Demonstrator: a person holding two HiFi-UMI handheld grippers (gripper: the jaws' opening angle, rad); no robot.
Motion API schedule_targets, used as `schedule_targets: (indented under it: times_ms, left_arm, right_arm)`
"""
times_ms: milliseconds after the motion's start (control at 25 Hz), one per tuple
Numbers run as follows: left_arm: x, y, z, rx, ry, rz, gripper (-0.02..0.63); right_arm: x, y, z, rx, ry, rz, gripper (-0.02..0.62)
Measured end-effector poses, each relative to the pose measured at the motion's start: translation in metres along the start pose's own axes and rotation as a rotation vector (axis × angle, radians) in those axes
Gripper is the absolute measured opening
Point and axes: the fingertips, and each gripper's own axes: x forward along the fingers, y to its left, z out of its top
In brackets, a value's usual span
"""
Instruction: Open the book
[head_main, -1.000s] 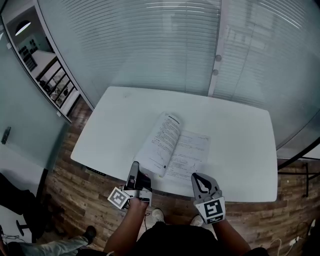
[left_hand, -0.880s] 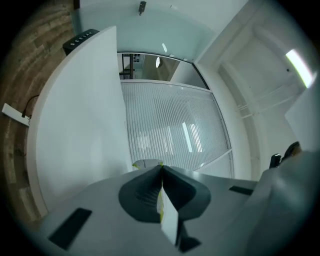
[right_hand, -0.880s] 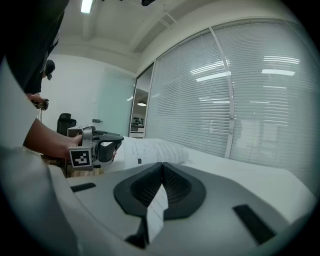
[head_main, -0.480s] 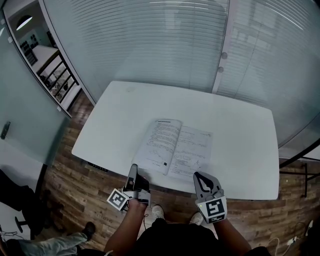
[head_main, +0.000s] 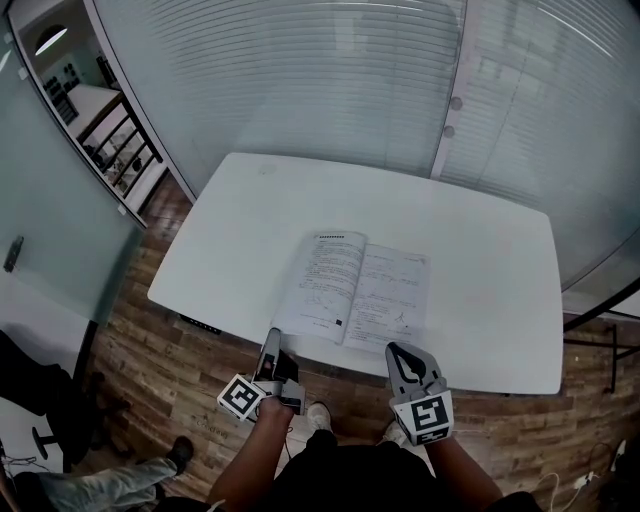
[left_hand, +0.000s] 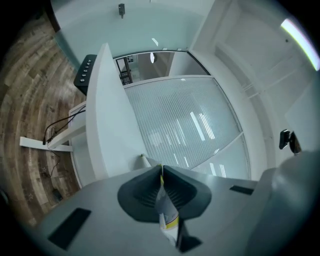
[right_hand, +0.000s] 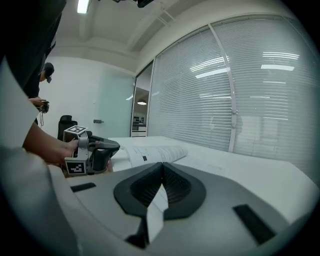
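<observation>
On the white tabletop (head_main: 480, 300) the book (head_main: 352, 288) lies open and face up, near the front edge and about midway between the two arms, its printed pages spread either side of the spine. Judging by that, the opening itself looks done, and what remains is to leave the book lying as it is. The left hand-held gripper (head_main: 271, 337) hangs just off the front edge, short of the book's near left corner and apart from it. It is turned on its side, and its jaws are only now easing apart from a near-closed pinch with nothing between them. The right hand-held gripper (head_main: 398, 353) hovers just off the same edge, below the book's right page, clenched on nothing, with its tips meeting. To finish well, I would keep both tools low and outside the book's outline, so that no jaw tip snags a page edge and drags the book. From the right gripper view the left pages seem to arch a little near the spine. If they begin to lift, a light downward press with closed tips close to the spine should settle them better than pinching a page, which could crease or tear the paper.
</observation>
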Motion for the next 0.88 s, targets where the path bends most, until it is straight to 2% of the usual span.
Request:
schedule_targets:
  times_ms: [200,240,320,360,440,640,880]
  left_arm:
    - [-0.019,0.003,-0.001,0.035,-0.007,0.065,0.043]
    - [-0.023,0.006,-0.001,0.074,0.002,0.092,0.043]
    - [-0.030,0.009,0.003,0.230,0.036,0.149,0.041]
    - [-0.028,0.003,0.003,0.310,0.053,0.137,0.039]
    - [-0.014,-0.021,-0.003,0.411,0.074,0.047,0.034]
    - [0.005,-0.058,-0.026,0.574,0.133,-0.043,0.016]
    - [0.021,-0.093,-0.063,0.815,0.222,-0.143,0.015]
  right_arm:
    - [-0.002,0.001,-0.002,-0.001,-0.005,-0.003,0.006]
    - [-0.002,0.000,-0.003,0.001,-0.006,-0.006,0.006]
    - [-0.004,-0.003,-0.004,0.008,-0.008,-0.014,0.006]
    - [-0.006,-0.005,-0.004,0.012,-0.010,-0.018,0.006]
    - [-0.009,-0.009,-0.003,0.017,-0.018,-0.024,0.006]
    - [-0.016,-0.017,0.000,0.016,-0.030,-0.034,0.006]
    - [-0.022,-0.025,-0.009,0.045,-0.050,-0.055,0.006]
